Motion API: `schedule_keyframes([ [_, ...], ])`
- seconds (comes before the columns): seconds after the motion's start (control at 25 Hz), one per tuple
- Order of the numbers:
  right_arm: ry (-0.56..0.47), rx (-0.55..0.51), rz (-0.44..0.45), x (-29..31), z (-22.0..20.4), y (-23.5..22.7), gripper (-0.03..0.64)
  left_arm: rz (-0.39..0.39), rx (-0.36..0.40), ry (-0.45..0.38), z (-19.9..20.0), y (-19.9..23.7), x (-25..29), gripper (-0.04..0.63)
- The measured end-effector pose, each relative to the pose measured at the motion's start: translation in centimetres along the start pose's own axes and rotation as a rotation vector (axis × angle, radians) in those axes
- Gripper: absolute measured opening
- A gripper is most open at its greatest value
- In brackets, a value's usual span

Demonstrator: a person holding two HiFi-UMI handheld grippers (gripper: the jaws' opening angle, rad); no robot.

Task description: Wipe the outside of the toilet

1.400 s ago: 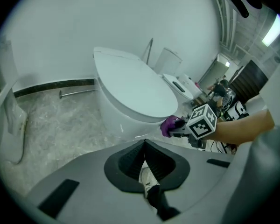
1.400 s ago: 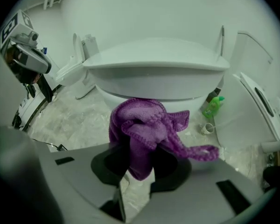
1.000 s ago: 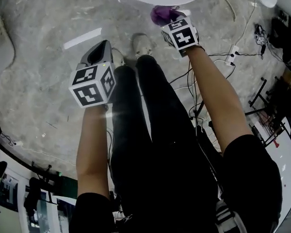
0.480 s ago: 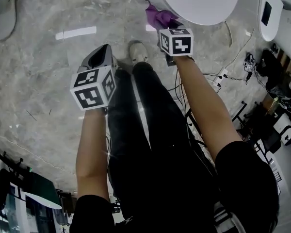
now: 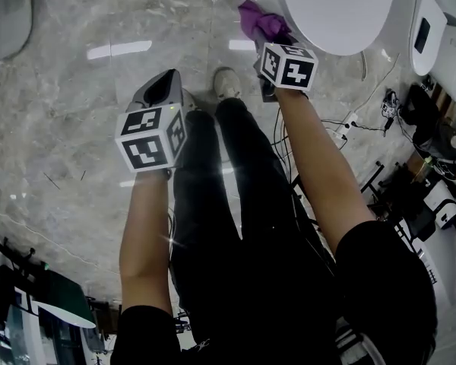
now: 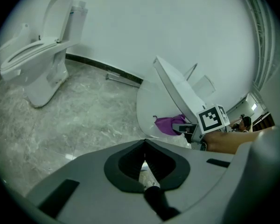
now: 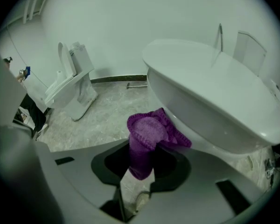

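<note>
Purple knitted cloth (image 7: 147, 134), bunched up, is pinched in the right gripper (image 7: 141, 164) against the outer bowl wall of the glossy white toilet (image 7: 210, 97), whose lid is down. That gripper hides the toilet's base. The left gripper (image 6: 144, 158) hangs well apart, jaws together and empty.

Marble floor (image 5: 61, 90), second toilet (image 6: 37, 64) beyond
</note>
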State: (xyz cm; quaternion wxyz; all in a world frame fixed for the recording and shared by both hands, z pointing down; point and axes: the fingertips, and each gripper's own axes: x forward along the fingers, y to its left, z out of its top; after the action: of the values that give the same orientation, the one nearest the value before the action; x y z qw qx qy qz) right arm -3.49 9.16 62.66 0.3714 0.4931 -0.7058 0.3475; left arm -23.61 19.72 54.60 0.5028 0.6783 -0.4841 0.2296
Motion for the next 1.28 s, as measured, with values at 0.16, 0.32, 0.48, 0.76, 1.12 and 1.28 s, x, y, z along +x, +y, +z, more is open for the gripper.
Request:
schedule_keyframes([
  [0.16,-0.021,0.087,-0.025,0.5,1.1,0.7,0.109,-0.007,0.028,0.001,1.7,1.1,-0.3,0.008],
  [0.32,-0.061,0.109,-0.019,1.1,3.2,1.6,0.109,-0.003,0.049,0.014,2.9,1.8,0.5,0.008],
  [0.48,-0.091,0.134,-0.031,1.7,4.3,1.8,0.109,-0.011,0.080,0.032,4.1,1.6,1.2,0.008],
  [0.76,-0.127,0.213,-0.077,2.7,5.3,1.9,0.109,-0.016,0.122,0.072,6.0,2.5,2.8,0.008],
  [1.12,-0.101,0.297,-0.106,3.8,7.2,2.0,0.109,-0.013,0.142,0.047,12.7,2.7,4.9,0.008],
  [1.28,-0.104,0.338,-0.112,4.4,9.0,2.1,0.109,-0.010,0.124,0.051,15.1,2.7,5.9,0.008],
])
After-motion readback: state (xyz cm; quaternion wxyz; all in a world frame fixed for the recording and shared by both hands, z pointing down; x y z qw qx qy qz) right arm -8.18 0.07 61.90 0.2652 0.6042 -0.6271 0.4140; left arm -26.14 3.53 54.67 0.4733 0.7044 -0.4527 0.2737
